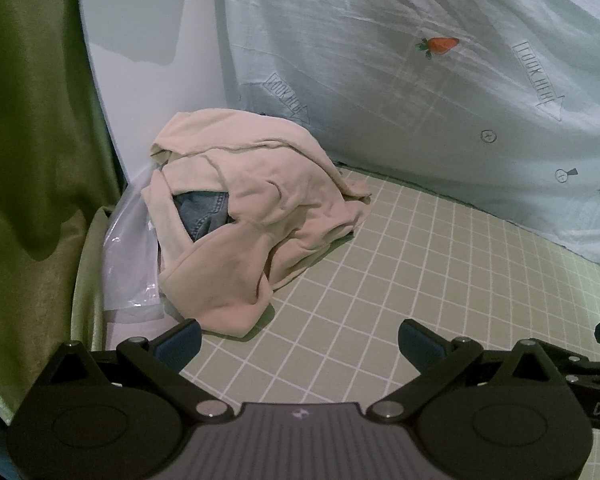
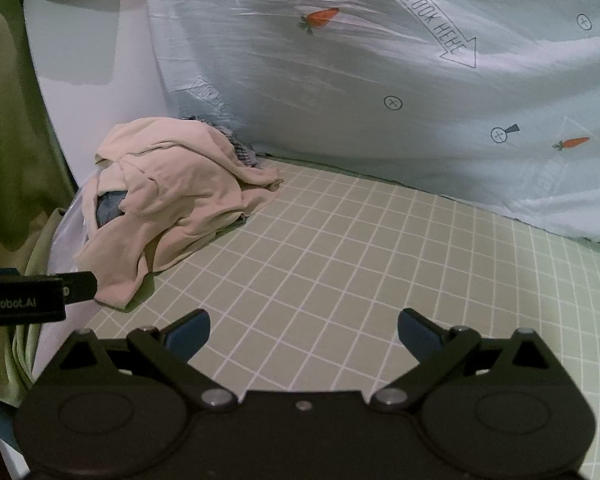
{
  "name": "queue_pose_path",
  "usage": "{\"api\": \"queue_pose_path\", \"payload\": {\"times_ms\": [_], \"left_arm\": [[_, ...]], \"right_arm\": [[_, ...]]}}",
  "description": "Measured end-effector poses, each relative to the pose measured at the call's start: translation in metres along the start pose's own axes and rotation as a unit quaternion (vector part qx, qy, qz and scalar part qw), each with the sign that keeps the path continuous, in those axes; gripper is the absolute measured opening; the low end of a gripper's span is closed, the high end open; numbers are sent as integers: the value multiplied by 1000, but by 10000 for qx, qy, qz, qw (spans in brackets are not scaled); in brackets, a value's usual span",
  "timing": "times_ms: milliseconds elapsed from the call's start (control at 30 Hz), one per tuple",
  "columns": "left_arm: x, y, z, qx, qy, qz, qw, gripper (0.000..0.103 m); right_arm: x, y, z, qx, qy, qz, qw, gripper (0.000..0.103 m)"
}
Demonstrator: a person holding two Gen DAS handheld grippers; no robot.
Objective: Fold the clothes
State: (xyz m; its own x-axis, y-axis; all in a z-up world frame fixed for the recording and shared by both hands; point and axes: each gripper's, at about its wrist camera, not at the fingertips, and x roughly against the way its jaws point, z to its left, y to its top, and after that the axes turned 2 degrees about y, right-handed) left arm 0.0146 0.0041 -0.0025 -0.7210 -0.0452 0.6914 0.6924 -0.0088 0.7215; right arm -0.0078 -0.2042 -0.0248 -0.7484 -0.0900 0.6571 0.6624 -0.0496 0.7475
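A crumpled beige garment [image 1: 252,216] lies heaped at the left end of a pale green checked sheet [image 1: 400,280], and a patch of blue denim [image 1: 204,212] shows through a gap in it. My left gripper [image 1: 300,344] hovers open just in front of the heap, nothing between its fingers. In the right wrist view the same beige garment [image 2: 172,200] sits far left, with denim [image 2: 108,208] and a bit of plaid cloth [image 2: 242,152] peeking out. My right gripper [image 2: 304,334] is open over the bare checked sheet [image 2: 360,260], right of the pile.
A pale blue quilt [image 1: 440,80] printed with carrots and arrows rises behind the sheet. A clear plastic bag [image 1: 132,264] is wedged left of the pile, beside a green curtain [image 1: 32,160] and white wall [image 1: 152,60]. The left gripper's body [image 2: 28,300] shows at the left edge.
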Motion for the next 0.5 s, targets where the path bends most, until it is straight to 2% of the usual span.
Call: {"api": "queue_pose_path", "payload": {"times_ms": [500], "left_arm": [[-11,3,7,109,92,159,9998,103]], "right_arm": [[-9,2,-1,43,23,119,9999,101]]}}
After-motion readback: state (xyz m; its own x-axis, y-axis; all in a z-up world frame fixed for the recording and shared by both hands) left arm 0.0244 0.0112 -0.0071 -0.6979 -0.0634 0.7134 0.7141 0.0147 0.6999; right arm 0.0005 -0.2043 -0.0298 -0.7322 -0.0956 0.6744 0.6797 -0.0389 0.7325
